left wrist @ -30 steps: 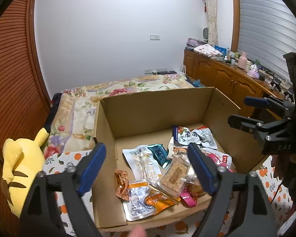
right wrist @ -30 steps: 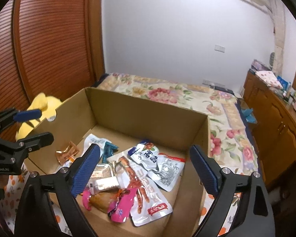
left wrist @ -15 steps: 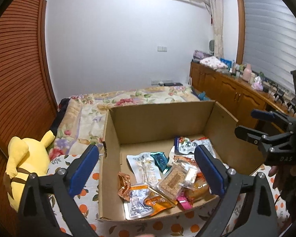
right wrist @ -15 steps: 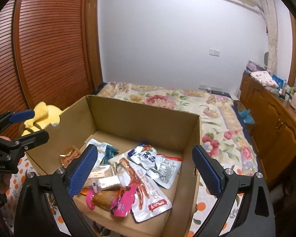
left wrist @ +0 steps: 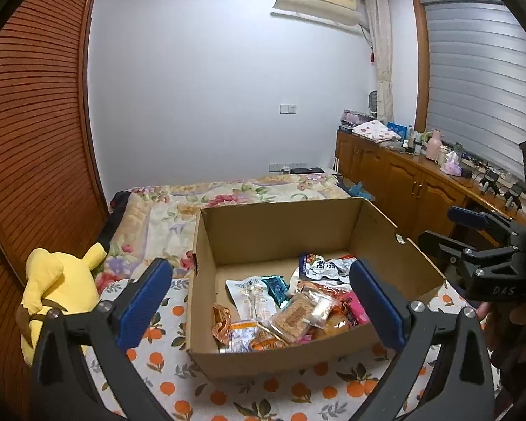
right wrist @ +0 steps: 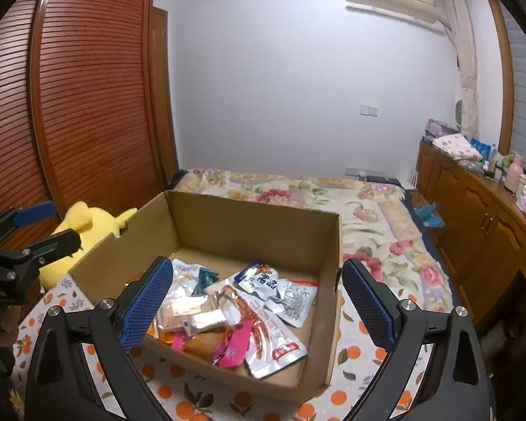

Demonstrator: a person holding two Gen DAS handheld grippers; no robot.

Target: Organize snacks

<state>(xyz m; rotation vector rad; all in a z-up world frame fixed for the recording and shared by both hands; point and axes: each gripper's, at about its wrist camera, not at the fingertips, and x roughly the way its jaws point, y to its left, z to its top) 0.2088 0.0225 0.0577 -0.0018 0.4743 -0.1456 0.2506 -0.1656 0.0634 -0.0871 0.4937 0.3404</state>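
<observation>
While both pairs of fingers stand wide apart with nothing between them, having just been opening, the left gripper (left wrist: 259, 301) and right gripper (right wrist: 257, 300) are held short of the cardboard box (left wrist: 280, 226) at frame centre. All snack packets (left wrist: 287, 310) lie heaped on the box floor, toward its near wall. If sorting is meant, a loose top piece such as the silver pouch (right wrist: 273, 333) should be taken first, pinched by its flat edge so neighbours are not dragged. Packets beneath the heap are hidden, the labels cannot be read, and the orange-print tablecloth (left wrist: 179, 389) is cut off at the lower edge.
</observation>
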